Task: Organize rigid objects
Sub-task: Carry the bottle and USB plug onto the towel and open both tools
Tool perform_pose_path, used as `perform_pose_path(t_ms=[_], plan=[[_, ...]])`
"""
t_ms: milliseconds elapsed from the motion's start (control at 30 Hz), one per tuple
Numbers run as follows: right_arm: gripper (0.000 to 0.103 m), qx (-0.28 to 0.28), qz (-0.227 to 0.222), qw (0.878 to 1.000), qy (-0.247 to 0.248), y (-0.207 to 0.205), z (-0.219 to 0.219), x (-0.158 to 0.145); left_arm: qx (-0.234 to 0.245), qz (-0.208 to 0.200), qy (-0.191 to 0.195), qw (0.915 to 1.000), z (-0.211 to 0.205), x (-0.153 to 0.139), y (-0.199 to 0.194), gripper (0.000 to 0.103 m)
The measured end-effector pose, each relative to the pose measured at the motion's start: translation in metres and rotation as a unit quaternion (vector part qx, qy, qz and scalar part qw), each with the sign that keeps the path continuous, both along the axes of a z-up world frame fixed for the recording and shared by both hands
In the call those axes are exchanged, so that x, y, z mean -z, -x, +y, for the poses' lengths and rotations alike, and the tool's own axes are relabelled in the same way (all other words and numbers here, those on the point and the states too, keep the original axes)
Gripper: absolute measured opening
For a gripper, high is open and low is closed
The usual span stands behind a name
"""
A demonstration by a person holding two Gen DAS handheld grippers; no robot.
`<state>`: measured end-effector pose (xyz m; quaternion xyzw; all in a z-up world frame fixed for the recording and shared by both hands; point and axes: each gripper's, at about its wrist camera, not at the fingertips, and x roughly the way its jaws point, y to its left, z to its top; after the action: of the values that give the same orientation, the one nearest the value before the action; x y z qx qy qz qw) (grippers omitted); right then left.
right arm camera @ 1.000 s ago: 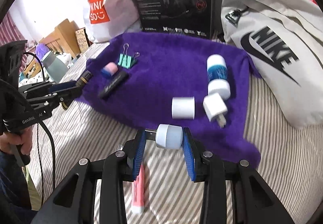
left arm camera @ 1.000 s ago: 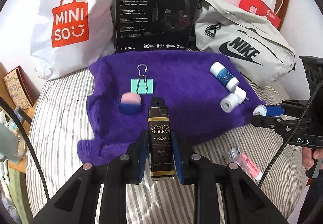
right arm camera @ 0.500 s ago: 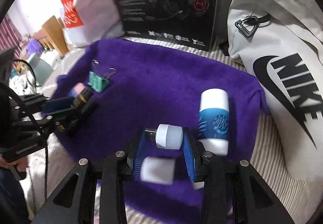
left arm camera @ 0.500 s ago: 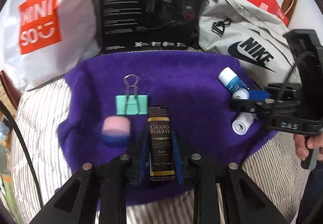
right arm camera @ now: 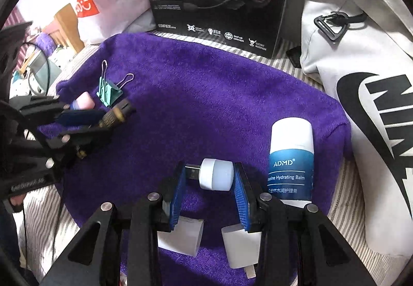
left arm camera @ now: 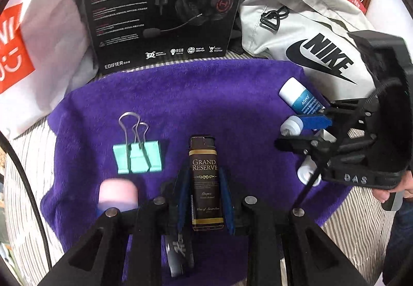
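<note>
Showing only beneath right hand-held gripper (right arm camera: 208, 191): two white blocks (right arm camera: 180, 235).

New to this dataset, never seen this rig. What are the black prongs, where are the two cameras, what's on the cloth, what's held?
No robot: a person holds a hand-held gripper in each hand, each with a fisheye camera looking along its two fingers. In the left wrist view, the left hand-held gripper clamps a dark Grand Reserve lighter. In the right wrist view, the right hand-held gripper clamps a small white USB light. On the purple towel lie a green binder clip, a balm tube and white blocks.
</note>
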<state>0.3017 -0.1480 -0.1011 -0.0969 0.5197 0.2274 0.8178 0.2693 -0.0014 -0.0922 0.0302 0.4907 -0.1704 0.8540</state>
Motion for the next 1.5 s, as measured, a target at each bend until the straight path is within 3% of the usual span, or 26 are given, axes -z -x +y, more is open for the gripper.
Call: perform_pose_path(t_ms=[467, 633, 767, 900, 1133, 1300, 1500], plan=[[0.036, -0.031, -0.015, 0.999, 0.011, 0.005, 0.002, -0.001, 0.006, -0.001, -0.019, 0.9998, -0.005, 0.009, -0.018, 0.024], [0.039, -0.030, -0.015, 0.999, 0.001, 0.005, -0.001, -0.001, 0.000, 0.004, -0.002, 1.0000, 0.003, 0.008, -0.014, 0.025], [0.052, -0.028, -0.006, 1.000, -0.013, 0.008, -0.006, -0.004, -0.009, 0.012, 0.018, 0.9997, 0.012, 0.005, -0.010, 0.032], [0.052, -0.018, -0.010, 1.000, -0.018, 0.016, -0.012, -0.012, -0.022, 0.001, 0.026, 0.9994, 0.020, -0.007, 0.000, 0.049], [0.062, 0.027, -0.044, 0.998, -0.027, 0.054, -0.033, -0.046, -0.030, -0.021, 0.022, 0.9991, 0.023, -0.031, 0.035, 0.055], [0.065, 0.047, -0.054, 0.997, -0.028, 0.094, -0.047, -0.062, -0.035, -0.021, 0.014, 0.9991, 0.018, -0.033, 0.059, 0.056], [0.071, 0.107, -0.052, 0.991, -0.055, 0.143, -0.069, -0.066, -0.036, -0.019, 0.024, 0.9989, 0.006, -0.030, 0.103, 0.056]])
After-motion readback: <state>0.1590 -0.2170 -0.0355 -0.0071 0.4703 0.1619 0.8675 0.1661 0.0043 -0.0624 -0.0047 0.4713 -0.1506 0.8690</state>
